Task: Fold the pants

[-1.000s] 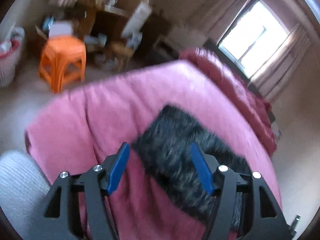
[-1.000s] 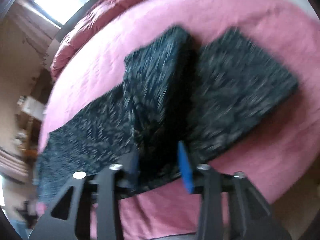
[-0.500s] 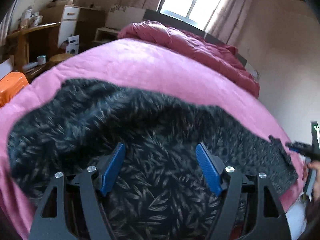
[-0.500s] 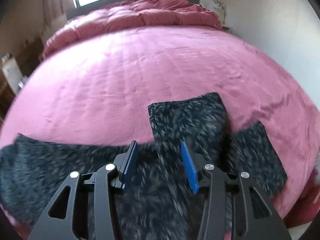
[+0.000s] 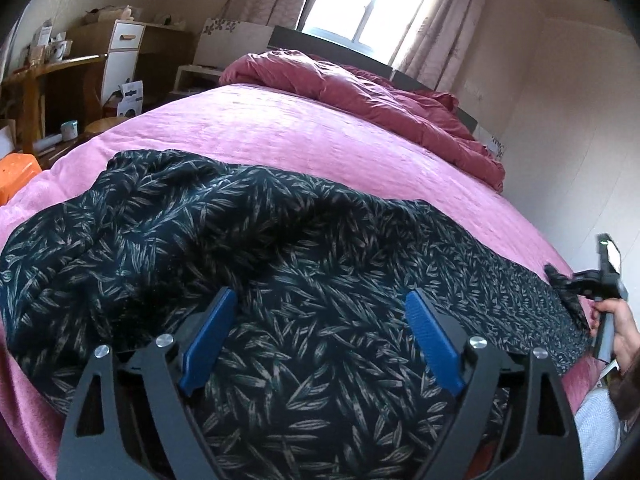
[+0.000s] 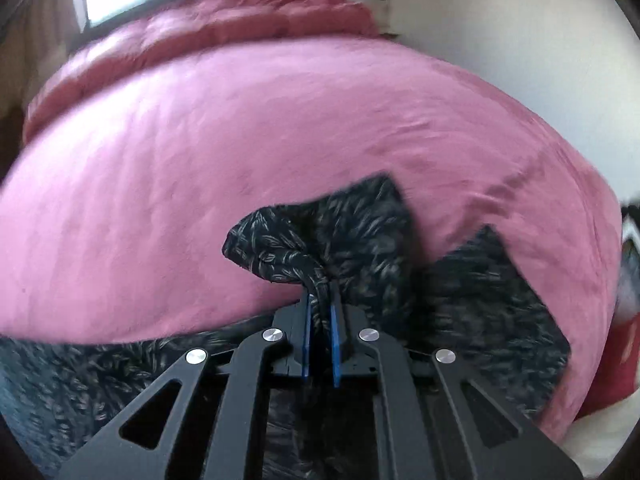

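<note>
Jaws of the right gripper [image 6: 319, 312] pinch a bunched hem of the pants [image 5: 280, 264], likely to carry it over for a fold; the left gripper [image 5: 320, 344] hangs wide apart above the cloth. Dark, leaf-printed and rumpled, the pants sprawl across the pink bed [image 5: 320, 140], hem toward 3 o'clock.

Left claw [image 5: 318, 336] spread wide, right claw [image 6: 319, 322] pinched closed on fabric
</note>
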### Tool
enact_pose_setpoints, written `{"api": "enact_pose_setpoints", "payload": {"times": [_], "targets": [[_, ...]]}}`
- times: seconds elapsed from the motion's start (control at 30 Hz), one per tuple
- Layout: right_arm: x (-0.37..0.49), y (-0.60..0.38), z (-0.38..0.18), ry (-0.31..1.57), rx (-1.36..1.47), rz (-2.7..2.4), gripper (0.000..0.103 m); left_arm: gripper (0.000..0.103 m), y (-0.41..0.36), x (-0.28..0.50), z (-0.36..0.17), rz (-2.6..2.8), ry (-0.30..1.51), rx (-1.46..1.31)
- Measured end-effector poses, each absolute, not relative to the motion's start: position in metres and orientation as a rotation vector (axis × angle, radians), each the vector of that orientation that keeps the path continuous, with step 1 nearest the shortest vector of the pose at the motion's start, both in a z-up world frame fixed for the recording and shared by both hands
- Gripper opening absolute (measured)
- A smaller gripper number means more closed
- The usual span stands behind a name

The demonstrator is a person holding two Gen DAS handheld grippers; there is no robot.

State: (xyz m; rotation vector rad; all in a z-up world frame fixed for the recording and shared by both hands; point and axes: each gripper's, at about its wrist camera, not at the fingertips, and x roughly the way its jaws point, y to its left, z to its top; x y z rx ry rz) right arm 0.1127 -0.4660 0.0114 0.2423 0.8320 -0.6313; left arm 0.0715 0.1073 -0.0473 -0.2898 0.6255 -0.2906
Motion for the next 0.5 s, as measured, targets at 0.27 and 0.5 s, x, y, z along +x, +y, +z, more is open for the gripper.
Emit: {"api": "enact_pose_setpoints", "payload": {"times": [0.27, 0.5], "targets": [[0.002, -0.539, 0.034, 0.648, 0.591, -0.643, 0.006, 0.087, 0.106, 0.071, -0.048, -0.289, 0.624, -0.288], [-0.046, -0.585, -0.032, 0.635, 0.923, -0.611, 0.006, 0.088, 0.105, 0.07, -0.049, -0.292, 0.623, -0.287]]}}
